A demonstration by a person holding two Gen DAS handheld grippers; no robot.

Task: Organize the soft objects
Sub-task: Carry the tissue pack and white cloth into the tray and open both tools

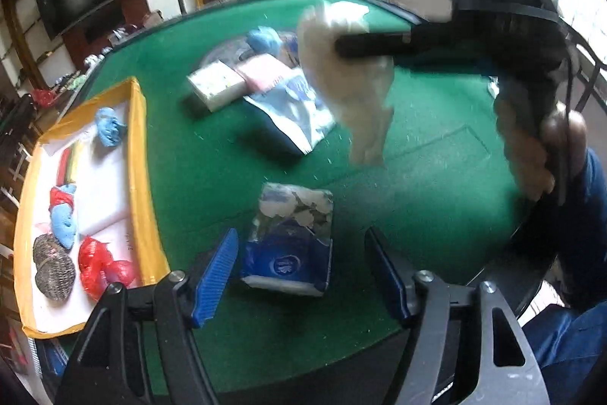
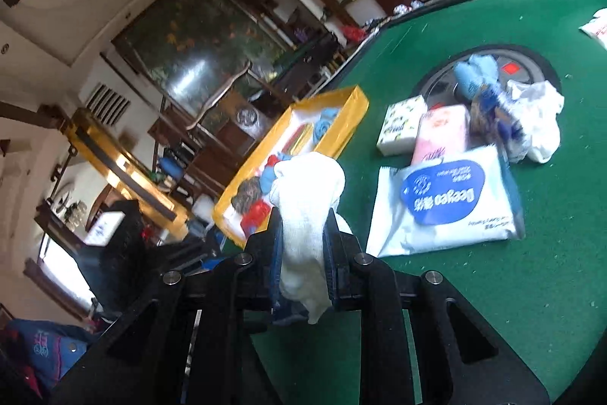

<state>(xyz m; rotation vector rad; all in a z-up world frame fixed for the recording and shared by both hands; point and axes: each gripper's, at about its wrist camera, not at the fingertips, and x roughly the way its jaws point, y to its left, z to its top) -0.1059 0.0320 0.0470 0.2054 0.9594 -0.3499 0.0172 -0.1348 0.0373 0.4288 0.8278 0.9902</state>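
Green felt table (image 1: pixel 212 154), living room behind. Left wrist view: left tongs (image 1: pixel 303 276) stood spread and empty, a soft blue tissue pack (image 1: pixel 288 245) lying between the fingers; light and crushable, best pinched across its middle. Right wrist view: right tongs (image 2: pixel 303 253) pinched a limp white cloth (image 2: pixel 307 200), yellow tray (image 2: pixel 353 112) beyond.

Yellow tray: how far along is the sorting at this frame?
Done: the yellow tray already holds blue and red mesh scrubbers and steel wool. In hand: the right gripper is shut on a white cloth, lifted off the table. The left gripper is open over a blue tissue pack. Left: the wipes pack, pink pack and other items beyond.
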